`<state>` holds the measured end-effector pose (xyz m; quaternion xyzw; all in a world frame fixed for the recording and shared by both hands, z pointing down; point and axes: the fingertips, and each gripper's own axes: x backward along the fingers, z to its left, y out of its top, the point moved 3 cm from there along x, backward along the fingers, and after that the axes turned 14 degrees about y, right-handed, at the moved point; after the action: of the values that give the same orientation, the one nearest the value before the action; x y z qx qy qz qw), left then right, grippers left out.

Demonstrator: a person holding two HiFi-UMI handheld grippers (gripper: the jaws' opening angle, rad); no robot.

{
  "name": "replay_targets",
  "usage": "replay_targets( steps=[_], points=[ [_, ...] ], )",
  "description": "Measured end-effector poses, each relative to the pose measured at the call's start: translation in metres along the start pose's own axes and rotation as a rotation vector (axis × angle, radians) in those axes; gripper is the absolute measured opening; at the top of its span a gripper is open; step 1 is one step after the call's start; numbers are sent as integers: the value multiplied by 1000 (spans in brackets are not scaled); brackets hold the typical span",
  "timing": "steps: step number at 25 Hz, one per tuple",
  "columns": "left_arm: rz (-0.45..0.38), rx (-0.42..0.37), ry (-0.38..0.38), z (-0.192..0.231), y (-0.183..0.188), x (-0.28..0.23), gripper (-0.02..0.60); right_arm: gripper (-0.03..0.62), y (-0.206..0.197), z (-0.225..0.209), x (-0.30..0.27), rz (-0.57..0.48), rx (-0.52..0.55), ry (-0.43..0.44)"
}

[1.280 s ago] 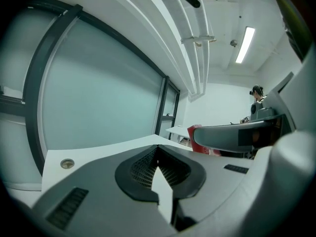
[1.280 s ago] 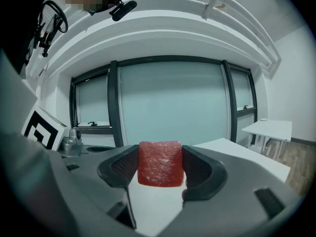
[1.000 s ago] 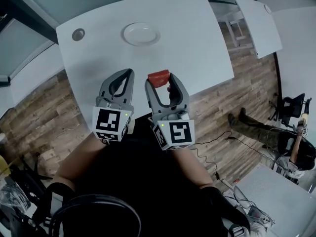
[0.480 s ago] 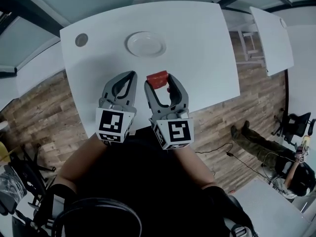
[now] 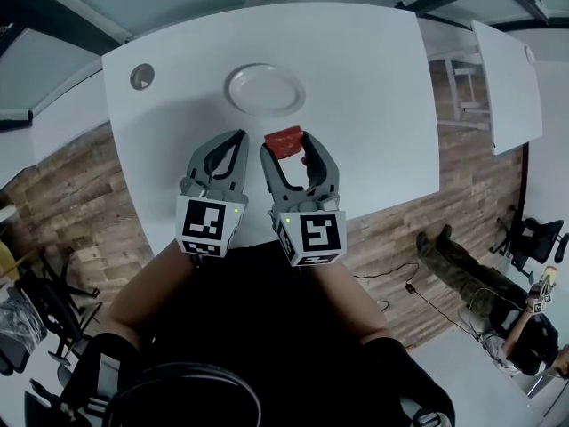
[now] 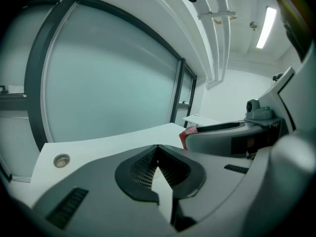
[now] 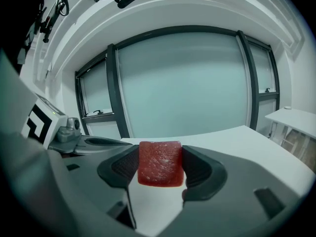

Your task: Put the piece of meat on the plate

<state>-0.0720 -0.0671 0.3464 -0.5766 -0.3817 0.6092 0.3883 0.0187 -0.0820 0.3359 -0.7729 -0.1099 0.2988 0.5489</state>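
The right gripper [image 5: 288, 149] holds the piece of meat [image 5: 284, 140], its jaws pressed against the left and right sides of the red slab. In the right gripper view the meat [image 7: 159, 163] sits upright between the two dark ribbed pads, filling the gap between them. It is held above the near part of the white surface [image 5: 373, 87], not touching it.

The left gripper [image 5: 233, 142] is just beside the right one, on its left. Its jaws are closed with the tips meeting and nothing between them, as the left gripper view shows. From there a red edge of the meat [image 6: 188, 132] peeks out beside the neighbouring gripper.

The white plate [image 5: 264, 89] rests on the surface farther off, beyond both grippers and slightly left of the meat. A round grommet [image 5: 141, 77] is set in the far left corner of the surface. Wood floor [image 5: 71, 194] surrounds it.
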Motion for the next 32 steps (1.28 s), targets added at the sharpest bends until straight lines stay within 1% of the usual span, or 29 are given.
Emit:
replay_targets(
  steps=[5, 10, 18, 25, 32],
  points=[
    [16, -14, -3, -1, -4, -18, 3, 278, -5, -11, -16, 17, -4, 5],
    [34, -28, 0, 1, -11, -25, 3, 278, -16, -20, -24, 43, -16, -5],
    [77, -14, 20, 0, -22, -52, 3, 276, -28, -42, -42, 80, -34, -3],
    [102, -27, 26, 3, -27, -76, 3, 276, -34, -59, -59, 118, -45, 11],
    [120, 1, 52, 12, -33, -94, 3, 276, -43, -68, -80, 156, -38, 27]
  ],
)
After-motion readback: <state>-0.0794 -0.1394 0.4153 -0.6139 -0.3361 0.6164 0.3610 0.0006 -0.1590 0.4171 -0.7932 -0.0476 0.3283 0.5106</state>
